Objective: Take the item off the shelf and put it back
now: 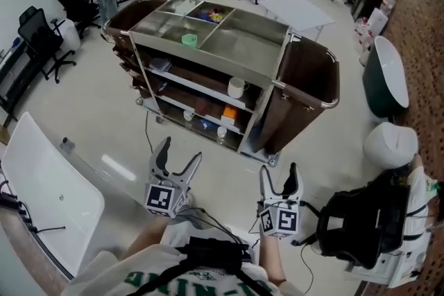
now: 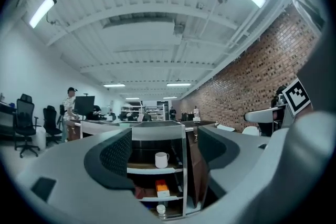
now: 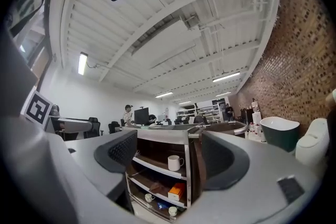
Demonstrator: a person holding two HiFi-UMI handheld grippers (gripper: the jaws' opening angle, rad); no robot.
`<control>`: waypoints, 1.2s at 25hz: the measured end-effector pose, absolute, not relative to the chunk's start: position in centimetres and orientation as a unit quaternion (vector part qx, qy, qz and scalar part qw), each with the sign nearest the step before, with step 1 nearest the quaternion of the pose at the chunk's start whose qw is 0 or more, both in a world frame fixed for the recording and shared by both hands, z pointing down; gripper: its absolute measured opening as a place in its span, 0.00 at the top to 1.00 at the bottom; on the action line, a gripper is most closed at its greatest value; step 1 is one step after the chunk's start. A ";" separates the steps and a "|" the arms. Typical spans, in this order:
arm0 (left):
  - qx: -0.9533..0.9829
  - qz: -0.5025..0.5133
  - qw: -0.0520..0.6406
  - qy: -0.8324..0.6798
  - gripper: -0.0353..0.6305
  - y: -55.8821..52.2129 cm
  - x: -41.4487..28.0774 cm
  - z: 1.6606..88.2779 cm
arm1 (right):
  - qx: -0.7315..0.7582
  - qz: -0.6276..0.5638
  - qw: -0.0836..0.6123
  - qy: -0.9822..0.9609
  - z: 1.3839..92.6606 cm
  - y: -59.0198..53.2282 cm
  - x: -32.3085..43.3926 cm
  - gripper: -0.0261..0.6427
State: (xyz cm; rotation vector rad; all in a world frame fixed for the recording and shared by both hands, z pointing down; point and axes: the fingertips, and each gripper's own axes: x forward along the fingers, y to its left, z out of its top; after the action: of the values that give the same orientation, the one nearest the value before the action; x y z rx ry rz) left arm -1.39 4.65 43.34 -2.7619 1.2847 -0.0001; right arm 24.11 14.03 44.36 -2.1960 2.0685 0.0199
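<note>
Left gripper (image 1: 182, 150) and right gripper (image 1: 279, 171) hovered at the bottom of frame, jaws parted and empty. The white mug (image 1: 236, 87) sat centre frame on the shelf (image 1: 198, 88) of the cart (image 1: 250, 45), well apart. A careless level reach could have clipped the shelf lip and toppled it.

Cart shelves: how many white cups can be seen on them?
3. A white mug stands on the upper shelf; one small cup and a second small cup sit on the bottom shelf. Others may be hidden further back.
</note>
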 end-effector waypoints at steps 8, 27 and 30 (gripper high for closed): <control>-0.928 0.024 0.032 0.370 0.39 -7.2 -6.4 41.4 | -0.754 0.022 0.038 0.655 42.6 3.4 17.1 0.36; -0.927 0.023 0.031 0.373 0.39 -11.6 -8.5 40.9 | -0.747 0.006 0.043 0.664 42.9 -1.2 15.2 0.36; -0.925 0.027 0.016 0.379 0.39 -11.6 -7.9 40.8 | -0.746 0.000 0.040 0.665 43.6 -1.1 15.6 0.36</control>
State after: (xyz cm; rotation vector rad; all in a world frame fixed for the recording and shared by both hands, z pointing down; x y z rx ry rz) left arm -7.94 -11.62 40.75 -2.8753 1.1797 0.0827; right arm 15.56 -1.13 43.59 -2.2859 2.0364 0.0013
